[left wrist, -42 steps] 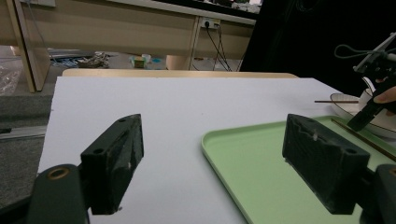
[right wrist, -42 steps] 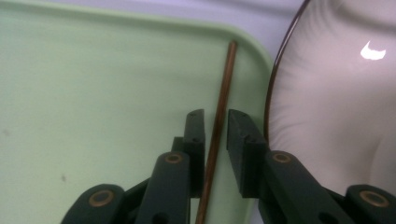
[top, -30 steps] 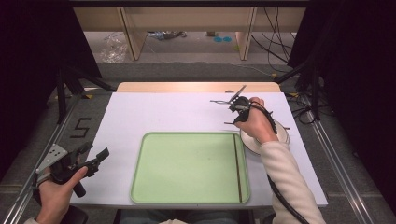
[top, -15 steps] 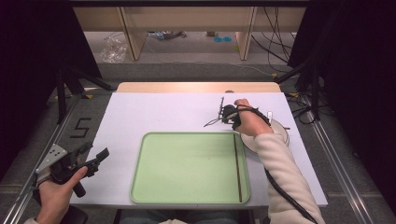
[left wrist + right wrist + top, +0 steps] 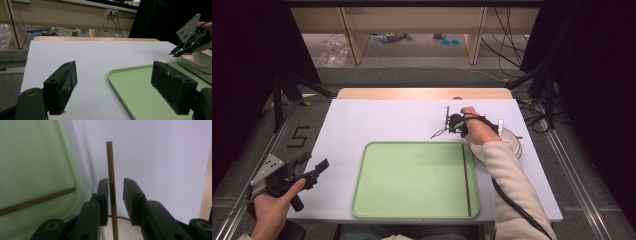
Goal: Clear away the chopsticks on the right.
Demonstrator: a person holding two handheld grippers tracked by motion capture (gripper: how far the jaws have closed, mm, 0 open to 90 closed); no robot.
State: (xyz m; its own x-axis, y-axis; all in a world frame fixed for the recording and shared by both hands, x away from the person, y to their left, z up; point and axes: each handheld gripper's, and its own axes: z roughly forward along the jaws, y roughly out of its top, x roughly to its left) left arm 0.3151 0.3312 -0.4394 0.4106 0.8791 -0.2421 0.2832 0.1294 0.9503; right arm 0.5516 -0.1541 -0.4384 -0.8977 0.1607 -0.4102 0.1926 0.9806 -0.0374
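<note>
Right gripper [image 5: 116, 188]: jaws just closing around a dark chopstick [image 5: 110, 177], touching one pad, a gap at the other; not yet clamped.
Chopstick: over the white plate [image 5: 512, 142], at 3 o'clock of the green tray [image 5: 412, 212].
Left gripper [image 5: 113, 87]: released, jaws wide, at the table's 8 o'clock.

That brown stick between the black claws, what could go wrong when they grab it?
The chopstick touches one jaw of the right gripper, which has just been closing, with a gap at the other, so it might tilt or slip. It lies across the white bowl, so it could roll off. It might miss the green tray.
</note>
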